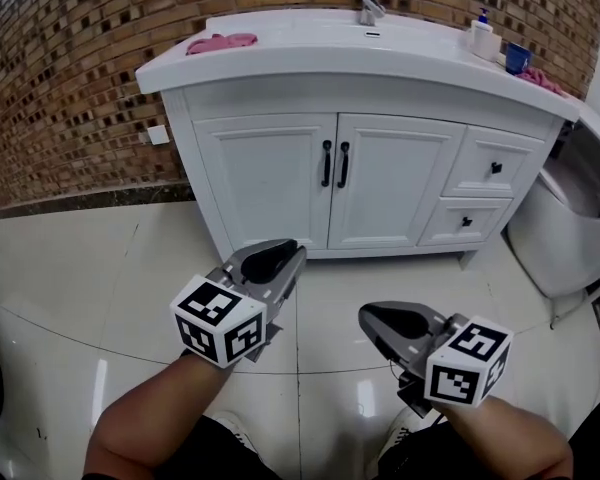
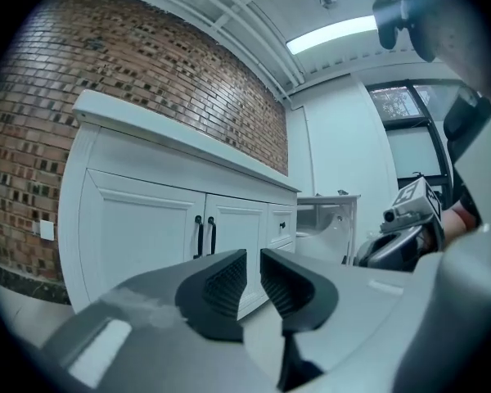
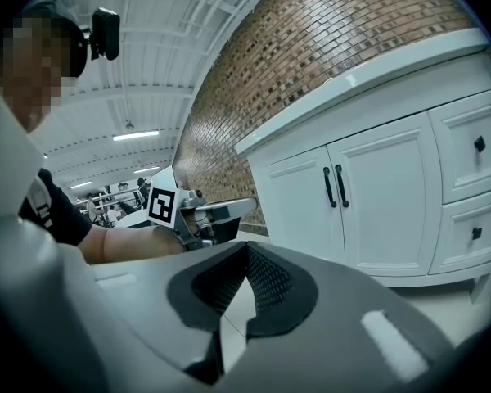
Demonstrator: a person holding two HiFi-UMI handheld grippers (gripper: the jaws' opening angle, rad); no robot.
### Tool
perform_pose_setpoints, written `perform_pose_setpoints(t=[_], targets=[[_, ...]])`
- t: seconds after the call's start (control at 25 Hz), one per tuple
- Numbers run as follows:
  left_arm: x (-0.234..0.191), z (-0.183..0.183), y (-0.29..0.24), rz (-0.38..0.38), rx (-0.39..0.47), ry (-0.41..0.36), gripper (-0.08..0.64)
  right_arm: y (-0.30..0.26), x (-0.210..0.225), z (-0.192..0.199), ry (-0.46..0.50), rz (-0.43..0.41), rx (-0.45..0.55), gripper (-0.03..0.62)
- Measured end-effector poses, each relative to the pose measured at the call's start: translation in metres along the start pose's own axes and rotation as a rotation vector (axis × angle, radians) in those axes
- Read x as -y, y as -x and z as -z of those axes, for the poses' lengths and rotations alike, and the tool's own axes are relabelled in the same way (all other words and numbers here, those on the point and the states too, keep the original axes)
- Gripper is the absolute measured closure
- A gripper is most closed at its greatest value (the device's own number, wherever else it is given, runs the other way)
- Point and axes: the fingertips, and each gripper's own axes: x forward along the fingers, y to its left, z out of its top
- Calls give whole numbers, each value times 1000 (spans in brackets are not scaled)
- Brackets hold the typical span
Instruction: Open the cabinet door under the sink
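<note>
The left gripper (image 2: 254,260) was released, its jaws a narrow gap apart with nothing between them. The right gripper (image 3: 246,248) was clenched tip to tip on nothing. Both hung low over the floor (image 1: 80,268), well apart from the cabinet doors (image 1: 270,178) under the sink (image 1: 310,30), which were both closed.

The two black handles (image 1: 326,163) stood upright just beside each other at the seam where the doors meet. That closeness looked like the main risk: a gripper coming in slightly off line could catch both handles or the wrong one, and then neither door would swing. The left gripper's gap looked slim, so it might butt against a handle instead of passing round it. The right gripper would have had to open first. A pull not in line with the hinge arc could let the pads slide off the bar. A door swinging out could also strike the idle gripper.

The white surface (image 1: 280,63) carried a pink cloth (image 1: 220,42), a faucet (image 1: 368,6), a soap bottle (image 1: 480,36) and a blue cup (image 1: 517,58). Two drawers (image 1: 495,163) sat to the right of the doors. Behind ran a brick wall (image 1: 80,68), and the floor was glossy pale tile
</note>
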Motion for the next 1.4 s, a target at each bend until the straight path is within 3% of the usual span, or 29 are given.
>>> perform_pose_setpoints(t=[0.2,0.32,0.72,0.96,1.28,1.4], targets=[[-16,-7,-39,-5,17,-23,480,4,12,-8,-29,17,27,588],[-35,-8,-61,-40,13,-20,482,7,17,-12,-48,13,48,588],[-88,-1,-134,-131,-48,-115,491,18,32,-34,-100,-3,118,588],[-117,4,-166,-171,-94,-106,439,17,40,-31,-104,3,108,588],[-129,-1,-202,-189,-68,-54,436,27,53,-38,-157,5,136,588],[-127,-1,-210,-176,-74,-69,436,27,51,-42,-157,-3,147,588]])
